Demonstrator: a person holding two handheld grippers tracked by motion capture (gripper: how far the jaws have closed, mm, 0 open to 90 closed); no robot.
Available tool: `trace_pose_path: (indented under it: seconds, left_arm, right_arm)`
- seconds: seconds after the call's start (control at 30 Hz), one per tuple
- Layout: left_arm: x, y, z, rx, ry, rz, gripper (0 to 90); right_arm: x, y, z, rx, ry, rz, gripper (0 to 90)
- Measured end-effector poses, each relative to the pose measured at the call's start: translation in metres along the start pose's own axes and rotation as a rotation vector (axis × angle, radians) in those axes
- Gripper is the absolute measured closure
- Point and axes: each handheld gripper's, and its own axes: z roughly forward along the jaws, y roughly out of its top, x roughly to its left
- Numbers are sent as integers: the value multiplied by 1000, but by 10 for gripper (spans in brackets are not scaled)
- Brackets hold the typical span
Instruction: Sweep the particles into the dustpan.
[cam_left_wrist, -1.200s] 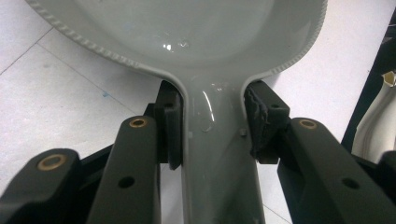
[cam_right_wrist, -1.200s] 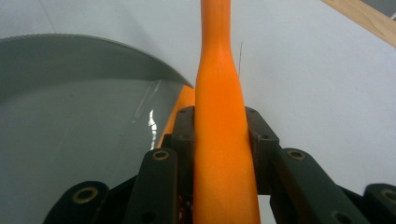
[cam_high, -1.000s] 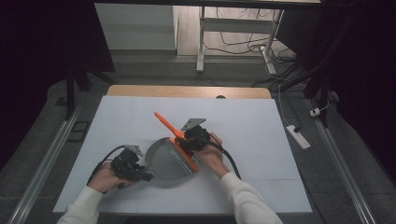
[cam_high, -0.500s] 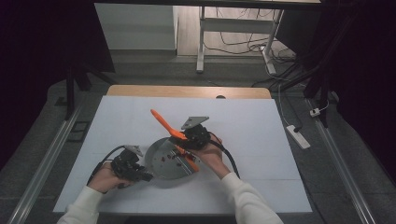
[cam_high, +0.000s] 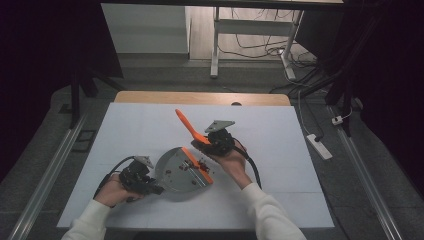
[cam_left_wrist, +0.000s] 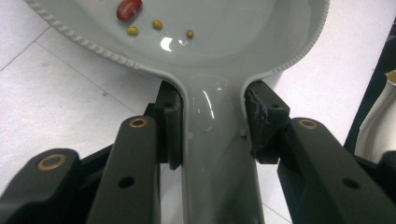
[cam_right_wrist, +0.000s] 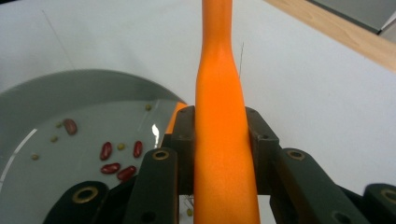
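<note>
Dim room around a lit white table (cam_high: 150, 130)

A grey floor (cam_high: 165, 70) carries cables (cam_high: 260, 45), a white desk frame (cam_high: 216, 40) and a power strip (cam_high: 318, 146).

white-topped table (cam_high: 150, 130), wood strip at far edge; grey dustpan (cam_high: 175, 172) w/ beans rests on it nr front.

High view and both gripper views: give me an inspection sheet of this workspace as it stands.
Surface: white table top, wooden strip along the far edge.
Job's things: grey dustpan flat on the table, red beans and small yellow grains inside; orange brush over its rim.
Clutter: nothing seen.
Grippers: left gripper shut on the dustpan's handle; right gripper shut on the brush's handle.
Cables: black cable trailing from each gripper; more cables on the floor beyond the table.
Surroundings: dark room, white power strip on the floor, metal frame legs at the far side.
</note>
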Motion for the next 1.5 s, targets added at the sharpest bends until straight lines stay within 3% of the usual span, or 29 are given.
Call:
trace_pose_path:
  seconds: [0.23,0.57,0.97,1.1,1.43,1.5]
  left_arm:
    - [0,0,0,0,5,4,613]
    - [0,0,0,-1,2,3,613]
    - [-1,0,0,-7,5,2,613]
    - [-1,0,0,-7,6,1,613]
    - [-1,-1,1,-6,4,1,613]
    - [-1,-1,1,-2,5,5,613]
  right_arm:
    - [-8,-9,7,43,-37,19,703]
    - [-9,-17,5,71,-47,28,703]
    - [0,-19,5,80,-20,31,702]
    - [4,-20,5,69,18,44,702]
    - [14,-18,7,71,37,22,702]
    - [16,-17,8,68,59,40,702]
